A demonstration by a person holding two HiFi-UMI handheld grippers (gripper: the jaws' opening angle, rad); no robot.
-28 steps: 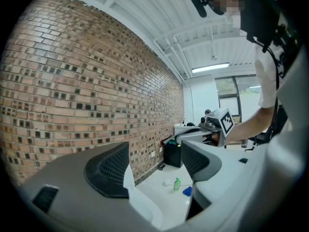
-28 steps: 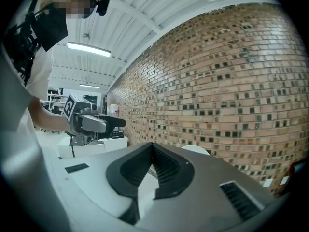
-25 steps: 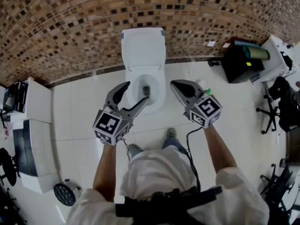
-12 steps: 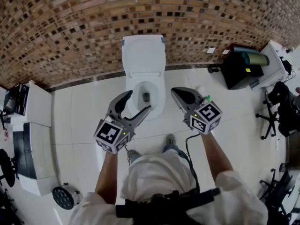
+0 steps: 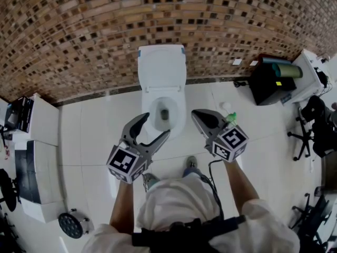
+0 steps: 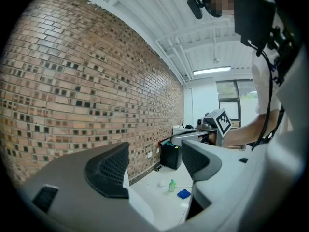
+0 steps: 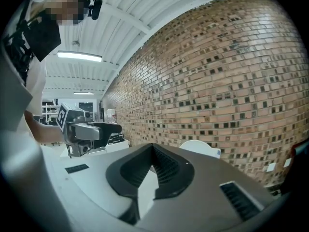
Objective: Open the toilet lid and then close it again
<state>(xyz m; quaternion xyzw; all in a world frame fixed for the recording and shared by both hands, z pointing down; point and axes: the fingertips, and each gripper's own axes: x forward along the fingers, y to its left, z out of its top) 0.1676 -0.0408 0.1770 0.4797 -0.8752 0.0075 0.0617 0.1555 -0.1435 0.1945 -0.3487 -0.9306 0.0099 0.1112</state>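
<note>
Toilet lid [image 5: 161,67]: up at 12 o'clock in the head view, leaning back toward the brick wall [image 5: 79,25], so the opening half looks done.
Lid's heading: its inner face points toward 6 o'clock, at the person, and its long axis runs 12 to 6.
Toilet bowl [image 5: 179,117]: uncovered just below the lid, with the dark drain showing in the middle.
Left hand-held gripper [image 5: 156,125]: jaws spread wide with nothing between them. It hovers at the bowl's 7 o'clock edge, short of the lid.
Why it is there: open jaws aimed at 12 look ready to take the lid's rim and bring it down, I'd say.
Right hand-held gripper [image 5: 196,114]: jaws pressed together and empty, level with the bowl at its 3 o'clock side. It seems parked clear of the lid's swing.
Floor [image 5: 95,120]: pale tiles, with a green bottle [image 5: 231,117] just past the right hand-held gripper at 2 o'clock.
Remaining: the closing half, by my reading.
</note>
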